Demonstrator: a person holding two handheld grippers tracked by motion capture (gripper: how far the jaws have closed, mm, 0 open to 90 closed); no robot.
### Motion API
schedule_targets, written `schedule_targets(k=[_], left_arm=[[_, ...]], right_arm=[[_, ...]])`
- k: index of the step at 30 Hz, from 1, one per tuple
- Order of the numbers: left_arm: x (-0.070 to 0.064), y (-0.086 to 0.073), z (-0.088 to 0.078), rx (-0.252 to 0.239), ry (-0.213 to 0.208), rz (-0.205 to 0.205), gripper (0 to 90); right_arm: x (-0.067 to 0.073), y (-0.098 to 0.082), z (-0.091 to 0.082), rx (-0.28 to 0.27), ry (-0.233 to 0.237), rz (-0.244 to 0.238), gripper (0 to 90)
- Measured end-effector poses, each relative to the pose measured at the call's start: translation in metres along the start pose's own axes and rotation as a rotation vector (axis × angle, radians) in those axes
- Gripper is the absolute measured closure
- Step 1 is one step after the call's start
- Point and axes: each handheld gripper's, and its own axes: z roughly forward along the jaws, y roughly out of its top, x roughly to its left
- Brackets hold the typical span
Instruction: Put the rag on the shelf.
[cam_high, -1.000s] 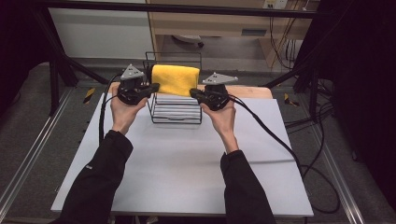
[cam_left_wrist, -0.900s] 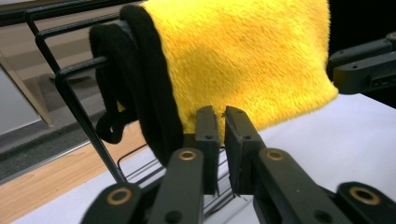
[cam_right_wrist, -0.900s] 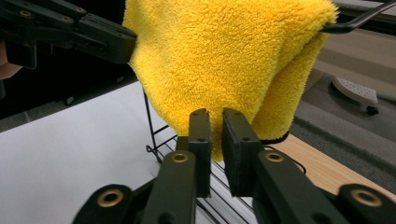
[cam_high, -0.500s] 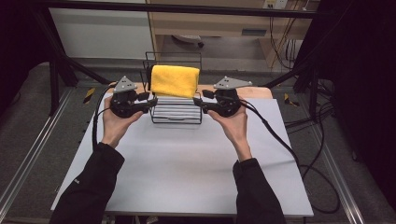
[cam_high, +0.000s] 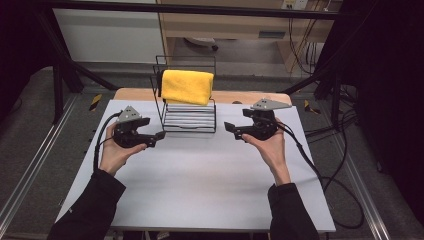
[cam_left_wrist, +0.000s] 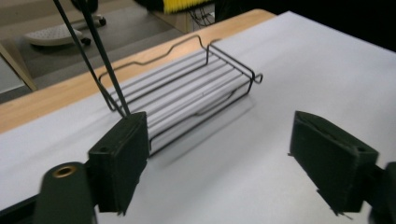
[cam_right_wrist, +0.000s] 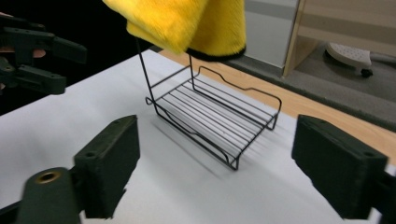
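Table (cam_high: 200, 190) surface, white, carries everything in view, with a strip of bare wood along its far edge. Near that far edge stands the black wire rack (cam_high: 190, 120), its slatted base resting flat on the white surface and its upright frame rising at the back. Over the top bar of that frame hangs the yellow cloth (cam_high: 187, 86), folded and draped, clear of the base below it.

I hold one gripper in each hand, one on either side of the rack. My left gripper (cam_high: 159, 135) sits just beside the rack's left front corner, apart from the wire, its tips pointing toward the rack. My right gripper (cam_high: 229, 127) sits near the rack's right side with a wider stretch of bare table between it and the wire, tips also pointing inward.

Jaws on both grippers have just been opening and now stand wide, with nothing between them. In the left gripper view the rack base (cam_left_wrist: 187, 93) lies ahead of my jaws and toward the left one, and a yellow edge of the cloth (cam_left_wrist: 187, 5) shows at the top. In the right gripper view the rack (cam_right_wrist: 215, 116) lies centred ahead between the two jaws, with the cloth (cam_right_wrist: 187, 23) hanging above it and my left gripper (cam_right_wrist: 58, 67) beyond at the far left. Neither gripper touches the rack or the cloth.
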Motion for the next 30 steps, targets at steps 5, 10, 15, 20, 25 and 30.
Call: schedule_targets(k=[5,10,15,20,25,30], left_arm=[[-0.003,-0.023,-0.004,0.019,0.006,0.003,11.6],[-0.005,-0.046,-0.008,0.018,0.016,-0.016,8.6],[-0.006,-0.07,-0.011,0.039,0.013,-0.03,7.3],[-0.007,-0.089,-0.014,0.05,0.0,-0.05,7.1],[-0.006,-0.102,-0.018,0.067,-0.003,-0.053,7.0],[-0.005,-0.113,-0.022,0.066,0.001,-0.052,7.0]], right_arm=[[-0.007,-0.023,-0.008,0.019,-0.008,0.019,6.6],[-0.011,-0.049,-0.013,0.028,-0.005,0.023,4.8],[-0.014,-0.074,-0.017,0.07,-0.003,0.043,2.7],[-0.017,-0.099,-0.02,0.104,-0.006,0.078,0.9],[-0.021,-0.121,-0.026,0.118,-0.005,0.095,0.6],[-0.027,-0.142,-0.037,0.138,-0.004,0.12,0.5]])
